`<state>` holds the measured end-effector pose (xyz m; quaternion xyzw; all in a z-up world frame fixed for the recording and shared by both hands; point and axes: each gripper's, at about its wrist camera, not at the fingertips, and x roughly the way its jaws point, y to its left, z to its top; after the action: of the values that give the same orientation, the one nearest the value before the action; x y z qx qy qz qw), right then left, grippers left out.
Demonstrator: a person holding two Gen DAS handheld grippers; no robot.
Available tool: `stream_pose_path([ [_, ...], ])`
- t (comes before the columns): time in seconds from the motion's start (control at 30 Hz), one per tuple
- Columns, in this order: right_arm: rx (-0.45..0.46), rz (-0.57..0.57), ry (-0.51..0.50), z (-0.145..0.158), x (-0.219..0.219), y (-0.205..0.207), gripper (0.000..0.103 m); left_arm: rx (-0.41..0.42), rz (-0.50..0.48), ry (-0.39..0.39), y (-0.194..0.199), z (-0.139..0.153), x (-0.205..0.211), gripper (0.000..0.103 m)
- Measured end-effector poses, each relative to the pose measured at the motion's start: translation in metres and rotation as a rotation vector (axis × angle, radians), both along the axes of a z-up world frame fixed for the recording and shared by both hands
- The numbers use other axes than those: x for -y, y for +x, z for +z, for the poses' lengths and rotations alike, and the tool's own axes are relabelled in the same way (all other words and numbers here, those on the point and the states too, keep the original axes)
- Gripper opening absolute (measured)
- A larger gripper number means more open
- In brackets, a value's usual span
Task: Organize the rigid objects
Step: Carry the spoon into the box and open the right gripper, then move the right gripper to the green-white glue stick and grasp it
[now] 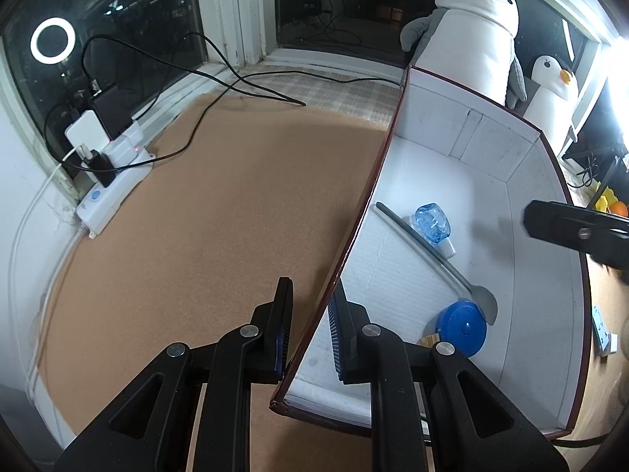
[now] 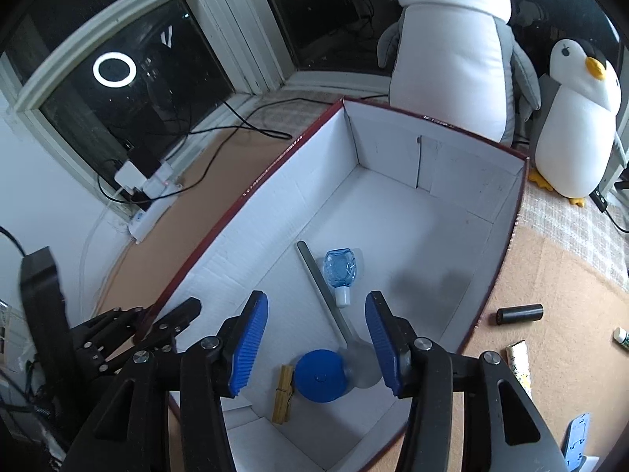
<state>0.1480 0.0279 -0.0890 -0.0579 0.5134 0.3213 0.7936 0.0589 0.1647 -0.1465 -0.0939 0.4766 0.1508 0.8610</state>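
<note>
Box (image 2: 464,181), white inside with dark red edges, sits on the tan mat (image 1: 204,212). On its floor lie a blue round disc (image 2: 320,375), a wooden clothespin (image 2: 284,393), a grey spoon (image 2: 334,310) and a small clear blue bottle (image 2: 340,269), all bunched near one end. Right gripper (image 2: 316,344) hangs over them, jaws apart and empty. Left gripper (image 1: 310,330) is pinched tight on the box's side wall. Two plush penguins (image 2: 448,51) stand just behind the box.
</note>
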Motion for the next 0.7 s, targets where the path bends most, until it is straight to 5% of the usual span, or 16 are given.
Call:
stream_pose_path([
  [0.7, 0.065, -0.226, -0.009, 0.023, 0.173, 0.015, 0.054, -0.047, 0.011, 0.029, 0.008, -0.001, 0.004, 0.018],
])
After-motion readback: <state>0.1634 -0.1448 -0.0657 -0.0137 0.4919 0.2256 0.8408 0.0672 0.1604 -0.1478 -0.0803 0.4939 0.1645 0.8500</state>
